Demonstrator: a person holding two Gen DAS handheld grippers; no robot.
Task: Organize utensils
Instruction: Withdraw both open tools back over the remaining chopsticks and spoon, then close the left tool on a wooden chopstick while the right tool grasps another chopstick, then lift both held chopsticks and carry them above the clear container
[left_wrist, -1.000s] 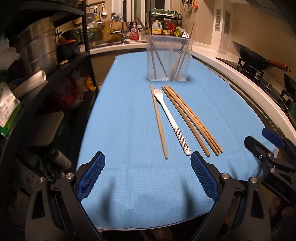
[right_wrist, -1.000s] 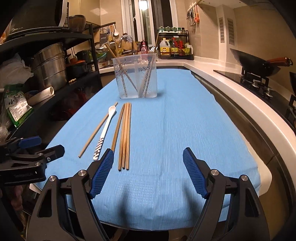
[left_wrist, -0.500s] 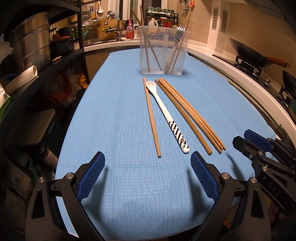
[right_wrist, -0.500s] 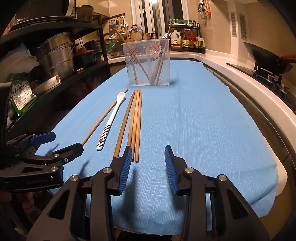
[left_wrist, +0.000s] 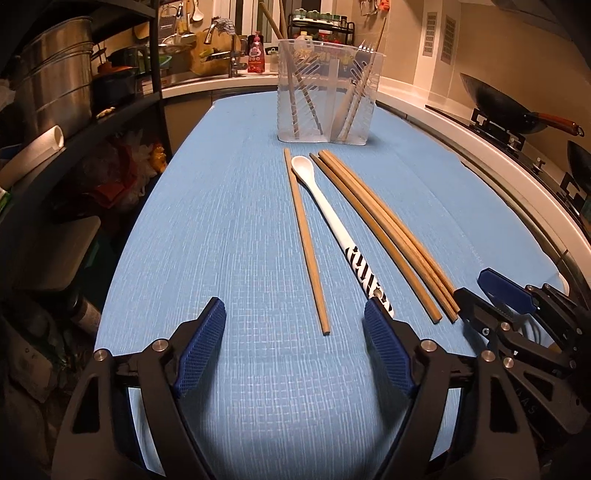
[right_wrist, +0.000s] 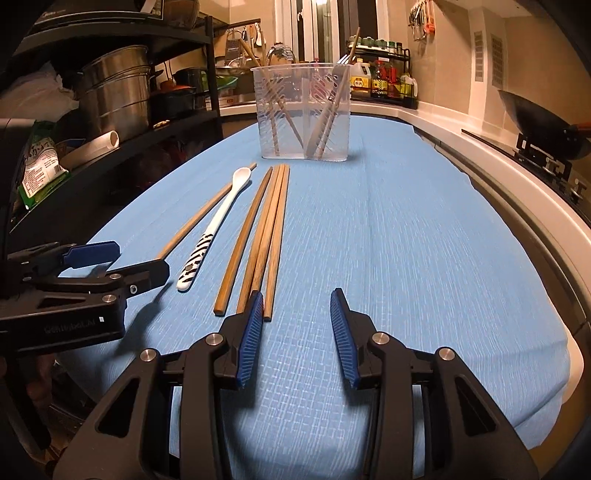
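Observation:
A clear plastic utensil holder (left_wrist: 327, 92) (right_wrist: 303, 112) stands far on the blue cloth, with chopsticks and forks inside. In front of it lie a single wooden chopstick (left_wrist: 304, 236) (right_wrist: 207, 210), a white spoon with a striped handle (left_wrist: 332, 218) (right_wrist: 218, 225), and three chopsticks side by side (left_wrist: 380, 229) (right_wrist: 264, 229). My left gripper (left_wrist: 295, 325) is open, just short of the single chopstick's near end; its right pad touches the spoon handle's end. My right gripper (right_wrist: 297, 317) is open and empty, its left pad beside the near ends of the three chopsticks.
A black shelf rack with steel pots (left_wrist: 55, 92) (right_wrist: 114, 92) stands left of the table. A stove with a wok (left_wrist: 506, 114) (right_wrist: 546, 122) is on the right. A sink and bottles (right_wrist: 384, 79) are at the back. The cloth's near edge is just below both grippers.
Both grippers have moved forward toward the utensils. The left jaws have narrowed a little. The right jaws closed partway half a second ago and have widened again slightly.

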